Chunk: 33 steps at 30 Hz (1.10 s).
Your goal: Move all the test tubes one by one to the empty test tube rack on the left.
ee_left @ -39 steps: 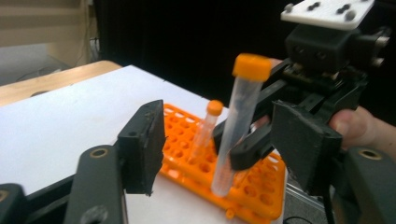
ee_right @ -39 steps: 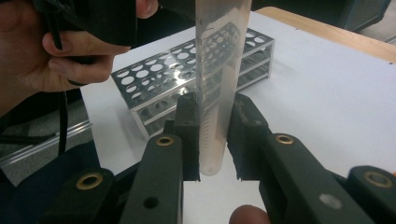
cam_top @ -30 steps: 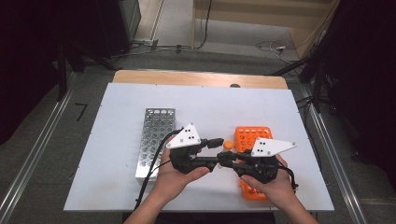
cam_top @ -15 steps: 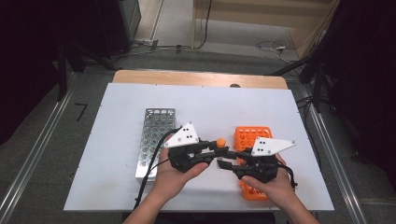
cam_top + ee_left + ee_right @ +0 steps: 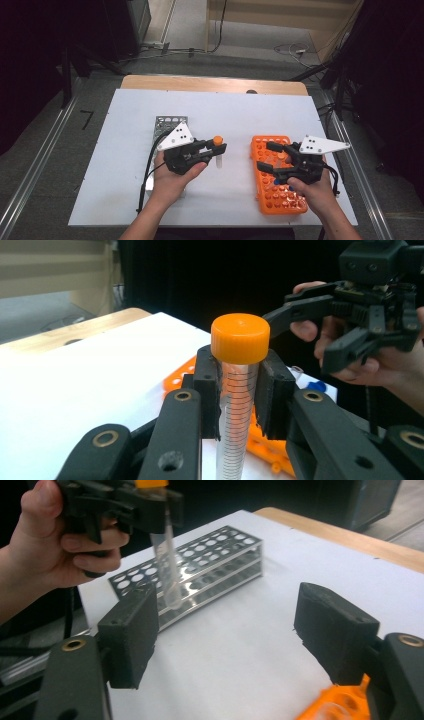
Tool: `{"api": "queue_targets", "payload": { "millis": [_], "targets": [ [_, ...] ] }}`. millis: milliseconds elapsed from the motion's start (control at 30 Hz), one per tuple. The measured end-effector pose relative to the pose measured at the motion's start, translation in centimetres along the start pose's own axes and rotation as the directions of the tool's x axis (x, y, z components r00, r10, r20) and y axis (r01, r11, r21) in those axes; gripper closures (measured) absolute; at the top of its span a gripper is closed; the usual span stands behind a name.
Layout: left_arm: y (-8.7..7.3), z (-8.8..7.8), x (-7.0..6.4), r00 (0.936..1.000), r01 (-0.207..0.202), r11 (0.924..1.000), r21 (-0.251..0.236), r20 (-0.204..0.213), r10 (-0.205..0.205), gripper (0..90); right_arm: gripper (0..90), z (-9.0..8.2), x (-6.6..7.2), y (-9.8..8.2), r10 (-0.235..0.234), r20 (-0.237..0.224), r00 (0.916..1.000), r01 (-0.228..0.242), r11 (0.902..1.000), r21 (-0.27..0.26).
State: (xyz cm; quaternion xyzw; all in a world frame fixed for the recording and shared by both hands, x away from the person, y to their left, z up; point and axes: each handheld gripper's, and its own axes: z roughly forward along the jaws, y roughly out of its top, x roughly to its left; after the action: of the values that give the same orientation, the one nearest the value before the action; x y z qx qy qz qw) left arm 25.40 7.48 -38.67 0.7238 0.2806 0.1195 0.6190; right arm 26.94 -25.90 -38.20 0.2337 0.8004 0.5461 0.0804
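The left gripper (image 5: 239,390) pinches the upright tube (image 5: 236,405) just under its orange cap (image 5: 240,338), while the right gripper (image 5: 245,630), its jaws having just been opening, stands spread with nothing between them.

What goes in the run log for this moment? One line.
left gripper: shut on orange-capped tube | right gripper: open, just opened, empty | over orange rack

A white tabletop (image 5: 150,105) lies over a wooden board (image 5: 210,84) whose far edge shows as a pale strip. Metal rails (image 5: 37,165) run along both sides of the table. The floor (image 5: 240,57) beyond is grey, with cables (image 5: 290,49) trailing across it. Black curtains (image 5: 45,35) darken both sides, and a pale wooden panel (image 5: 280,12) stands at the back.
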Motion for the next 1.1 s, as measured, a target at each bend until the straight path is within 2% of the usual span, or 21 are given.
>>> {"api": "queue_targets", "payload": {
  "millis": [233,300,467,633,733,867,1000,1100],
  "targets": [
    [0.1,-1.0,1.3,0.9991,0.001,0.9998,-0.018,-0.043,-0.002,74.8,19.9,-1.5,-1.5,-0.7,0.022,0.062,0.9978,-0.021,0.9996,-0.017],
    [0.1,-1.3,1.8,0.9983,0.001,0.9997,-0.026,-0.058,-0.003,74.8,19.8,-1.7,-1.6,-0.8,0.026,0.067,0.9974,-0.025,0.9995,-0.019],
    [0.1,-2.0,3.2,0.9943,-0.011,0.9988,-0.047,-0.106,0.005,74.8,18.3,-2.7,-2.1,-1.6,0.049,0.099,0.9939,-0.047,0.9986,-0.024],
    [0.2,-2.8,5.1,0.9856,0.001,0.9965,-0.083,-0.169,-0.015,74.8,15.2,-3.8,-2.8,-2.4,0.064,0.135,0.9887,-0.061,0.9977,-0.031],
    [0.3,-3.2,6.3,0.9785,0.002,0.9963,-0.086,-0.205,-0.02,74.8,13.8,-4.6,-3.5,-3.1,0.089,0.16,0.9831,-0.083,0.9956,-0.044],
    [0.6,-3.5,7.6,0.9688,-0.001,0.9957,-0.092,-0.247,-0.022,74.8,8.9,-5.1,-4.0,-3.6,0.094,0.164,0.9819,-0.087,0.995,-0.049],
    [0.6,-3.6,9.0,0.9611,0.001,0.9947,-0.102,-0.275,-0.029,74.9,5.9,-5.6,-4.5,-4.6,0.1,0.181,0.9784,-0.092,0.9943,-0.054],
    [0.6,-3.5,9.9,0.9556,0.009,0.9946,-0.103,-0.292,-0.039,74.8,2.4,-6.3,-5.0,-5.6,0.121,0.197,0.9728,-0.11,0.9917,-0.067]
  ]
}}
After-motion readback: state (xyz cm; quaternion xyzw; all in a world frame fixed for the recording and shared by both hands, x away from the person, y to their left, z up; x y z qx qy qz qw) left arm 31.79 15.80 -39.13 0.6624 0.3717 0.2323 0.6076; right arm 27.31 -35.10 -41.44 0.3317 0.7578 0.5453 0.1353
